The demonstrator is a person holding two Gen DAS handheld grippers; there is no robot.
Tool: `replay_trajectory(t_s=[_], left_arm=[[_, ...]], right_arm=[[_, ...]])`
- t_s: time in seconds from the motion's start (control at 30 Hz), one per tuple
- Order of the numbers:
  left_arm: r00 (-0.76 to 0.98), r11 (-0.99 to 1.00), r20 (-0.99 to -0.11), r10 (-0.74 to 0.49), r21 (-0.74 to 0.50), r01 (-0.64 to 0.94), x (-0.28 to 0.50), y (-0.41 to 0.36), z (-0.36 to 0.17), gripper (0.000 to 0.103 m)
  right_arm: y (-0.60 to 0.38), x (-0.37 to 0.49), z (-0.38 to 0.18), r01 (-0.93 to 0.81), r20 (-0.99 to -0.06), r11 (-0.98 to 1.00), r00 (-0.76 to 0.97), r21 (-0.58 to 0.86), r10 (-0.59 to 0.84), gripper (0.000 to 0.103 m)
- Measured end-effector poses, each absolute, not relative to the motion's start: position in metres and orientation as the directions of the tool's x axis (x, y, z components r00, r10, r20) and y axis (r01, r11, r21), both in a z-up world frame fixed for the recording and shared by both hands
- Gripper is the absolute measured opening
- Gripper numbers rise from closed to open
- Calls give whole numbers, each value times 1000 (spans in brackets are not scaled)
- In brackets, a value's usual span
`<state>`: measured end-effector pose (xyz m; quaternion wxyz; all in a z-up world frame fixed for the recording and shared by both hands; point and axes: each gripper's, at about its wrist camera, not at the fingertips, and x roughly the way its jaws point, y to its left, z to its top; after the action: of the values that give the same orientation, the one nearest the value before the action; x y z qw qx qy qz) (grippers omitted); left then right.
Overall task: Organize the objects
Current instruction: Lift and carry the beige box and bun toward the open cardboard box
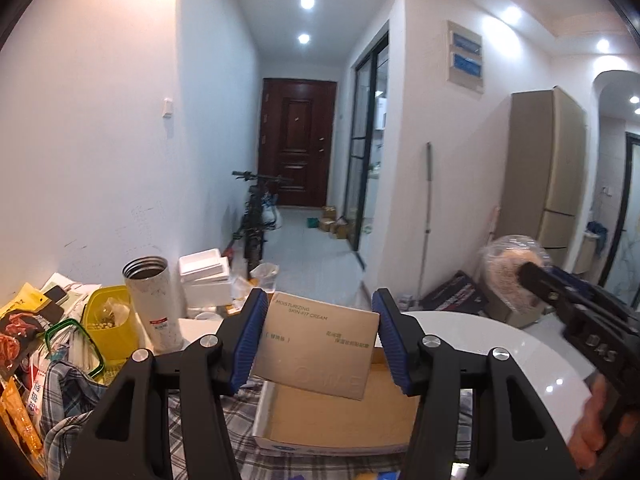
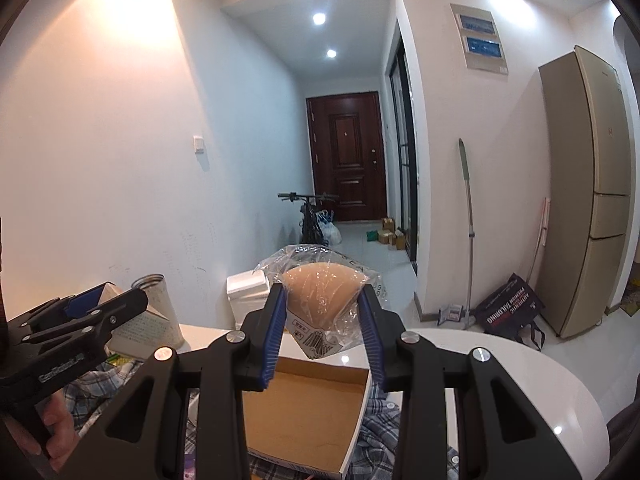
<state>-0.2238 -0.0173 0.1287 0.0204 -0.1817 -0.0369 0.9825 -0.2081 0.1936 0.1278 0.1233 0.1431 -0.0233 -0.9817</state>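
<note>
My left gripper [image 1: 320,340] is shut on a beige cream box [image 1: 316,350] printed "Moisturizing Skin-Fit Cream" and holds it tilted above an open shallow cardboard box [image 1: 340,420]. My right gripper [image 2: 323,334] is shut on a clear plastic pack of brown coffee filters [image 2: 322,292] and holds it above the same cardboard box [image 2: 296,416]. The right gripper with its pack [image 1: 516,276] shows at the right of the left wrist view. The left gripper with the cream box [image 2: 136,326] shows at the left of the right wrist view.
The cardboard box lies on a plaid cloth [image 1: 200,412] on a white round table [image 1: 520,352]. At the left stand a steel tumbler [image 1: 152,304], a yellow container [image 1: 108,320], snack packs [image 1: 16,336] and white foam boxes [image 1: 206,276]. A fridge [image 2: 592,184] stands at the right.
</note>
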Motion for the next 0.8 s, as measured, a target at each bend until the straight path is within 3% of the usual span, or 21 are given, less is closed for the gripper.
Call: replay_trajectory(t_s=[0.47,0.8], left_arm=[[-770,-978,-618,160,-206,-38,-304,-49,27,57],[-641,-990,-761,102,-141,11,-328,-42,-32,57]], right_arm=[[183,-245,71,240,-457,-969,-857,56,-238,35],[187,-268,43,236,-541,-970,-808,65,-233,35]])
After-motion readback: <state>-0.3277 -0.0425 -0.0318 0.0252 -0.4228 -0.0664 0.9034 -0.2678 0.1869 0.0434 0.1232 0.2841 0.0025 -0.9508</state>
